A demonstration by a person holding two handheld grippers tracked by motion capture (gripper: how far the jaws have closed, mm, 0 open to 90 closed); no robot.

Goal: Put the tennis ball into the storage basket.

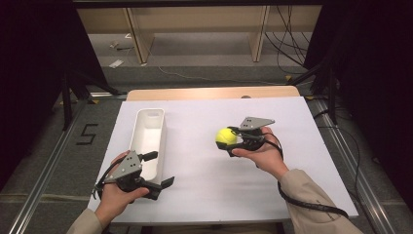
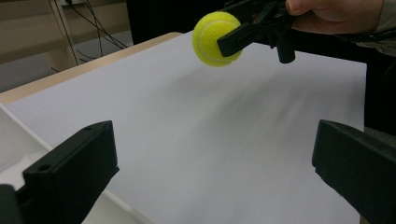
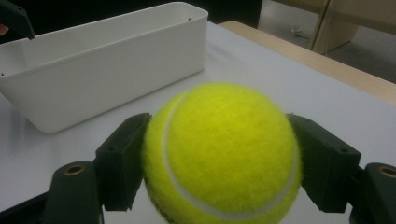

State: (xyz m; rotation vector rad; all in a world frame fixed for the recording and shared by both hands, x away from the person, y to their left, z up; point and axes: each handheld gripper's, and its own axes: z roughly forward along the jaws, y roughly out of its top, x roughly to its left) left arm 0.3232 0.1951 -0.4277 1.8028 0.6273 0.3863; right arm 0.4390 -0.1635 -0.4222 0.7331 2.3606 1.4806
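The right tongs (image 1: 233,142) clamp the tennis ball (image 1: 226,137) above the counter (image 1: 204,185), right of the white bin (image 1: 148,134). The left tongs (image 1: 158,170) gape empty by the bin's near end. The round, fuzzy ball could squirt free if the squeeze slackens, and roll away.

The table (image 1: 272,92) has a light wooden top, which shows as a strip along its far edge. A white sheet (image 1: 204,180) covers nearly all the rest, reaching the near edge. One long white bin (image 1: 157,124) stands directly on the sheet, at its left side, its length running from near to far.
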